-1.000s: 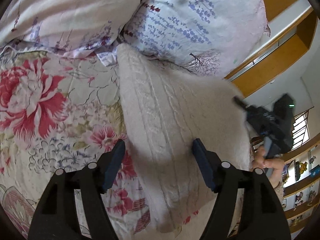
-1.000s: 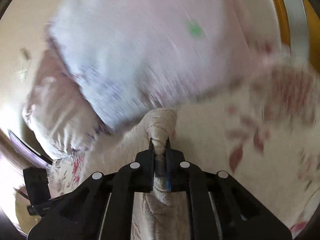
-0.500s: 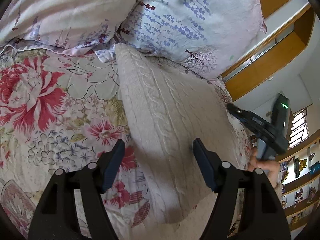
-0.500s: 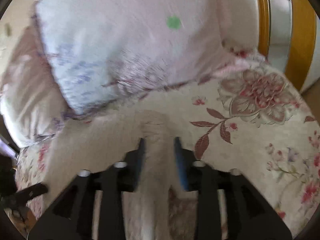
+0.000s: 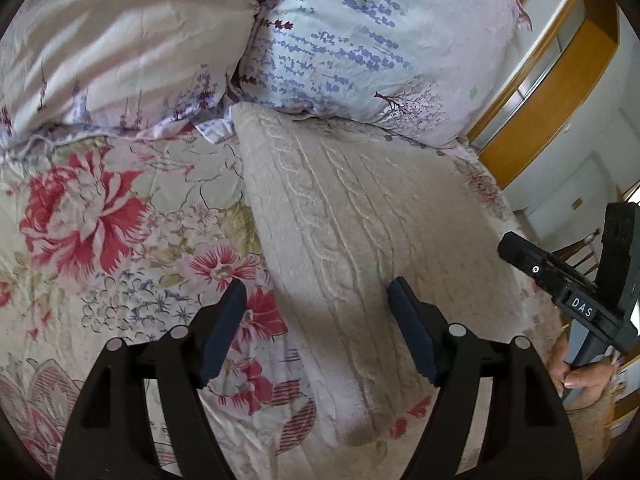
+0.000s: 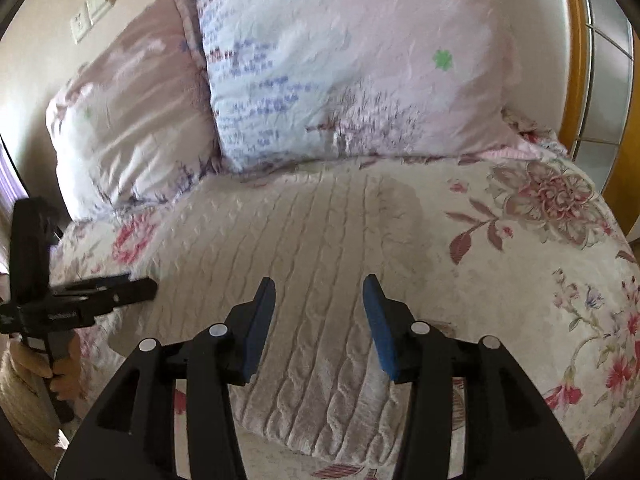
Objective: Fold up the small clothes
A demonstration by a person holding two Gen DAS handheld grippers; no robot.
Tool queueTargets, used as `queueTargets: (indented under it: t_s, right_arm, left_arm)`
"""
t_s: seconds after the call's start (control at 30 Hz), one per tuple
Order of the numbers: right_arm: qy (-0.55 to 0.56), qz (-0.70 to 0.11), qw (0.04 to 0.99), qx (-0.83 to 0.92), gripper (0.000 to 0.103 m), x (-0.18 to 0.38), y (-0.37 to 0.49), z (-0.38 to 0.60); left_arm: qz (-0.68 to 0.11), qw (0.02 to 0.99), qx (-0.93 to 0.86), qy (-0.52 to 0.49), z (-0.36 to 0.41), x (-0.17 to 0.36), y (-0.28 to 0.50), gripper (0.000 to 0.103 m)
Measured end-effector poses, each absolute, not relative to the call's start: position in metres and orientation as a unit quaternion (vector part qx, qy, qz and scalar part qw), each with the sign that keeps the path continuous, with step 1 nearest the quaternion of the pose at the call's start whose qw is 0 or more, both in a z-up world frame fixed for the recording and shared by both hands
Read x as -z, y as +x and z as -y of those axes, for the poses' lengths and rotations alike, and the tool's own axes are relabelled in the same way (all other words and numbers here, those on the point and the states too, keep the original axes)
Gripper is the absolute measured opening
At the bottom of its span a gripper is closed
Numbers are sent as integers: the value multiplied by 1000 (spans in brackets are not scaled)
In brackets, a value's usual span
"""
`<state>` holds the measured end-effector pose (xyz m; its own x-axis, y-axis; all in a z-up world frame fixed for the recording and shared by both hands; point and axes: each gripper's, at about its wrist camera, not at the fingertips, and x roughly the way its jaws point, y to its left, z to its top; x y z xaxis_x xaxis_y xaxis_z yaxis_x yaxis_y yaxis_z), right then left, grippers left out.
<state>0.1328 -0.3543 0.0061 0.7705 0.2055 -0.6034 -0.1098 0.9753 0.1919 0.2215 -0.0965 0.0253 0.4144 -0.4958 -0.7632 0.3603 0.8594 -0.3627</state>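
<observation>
Above the bed's floral bedspread (image 5: 92,216), we hold the left hand-held gripper (image 5: 314,312) spread wide and empty, hovering over the near left edge of the cream cable-knit sweater (image 5: 352,232). The right hand-held gripper (image 6: 320,304) is likewise spread, gripping nothing, above the sweater (image 6: 304,248). The garment lies flat as a folded panel, running from 6 o'clock up to 12 o'clock, where its far end touches the lavender-print pillow (image 5: 352,48). We judge the risks as these: a pinch at the edge could catch only the top layer, or snag the bedspread beneath, and uneven lifting by the two sides could skew the fold or bunch the thick knit against the pillow.
</observation>
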Motion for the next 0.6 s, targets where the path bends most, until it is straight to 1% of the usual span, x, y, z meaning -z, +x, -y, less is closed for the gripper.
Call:
queueTargets:
  t_s: [0.07, 0.13, 0.27, 0.43, 0.6]
  right_arm:
    - [58, -367, 926, -72, 51, 16, 143, 351]
    - [56, -354, 931, -73, 51, 21, 139, 351]
    - [78, -353, 929, -81, 52, 26, 130, 359]
    - [77, -346, 932, -78, 52, 27, 126, 357]
    - [87, -344, 931, -82, 52, 29, 123, 361]
  left_arm:
    - [-476, 843, 246, -51, 102, -24, 221, 76]
    - [-477, 845, 239, -36, 105, -23, 221, 77]
    - [-479, 846, 232, -25, 107, -21, 222, 78]
    - [-475, 850, 226, -8, 109, -20, 219, 79]
    - [-469, 855, 221, -2, 109, -18, 217, 84]
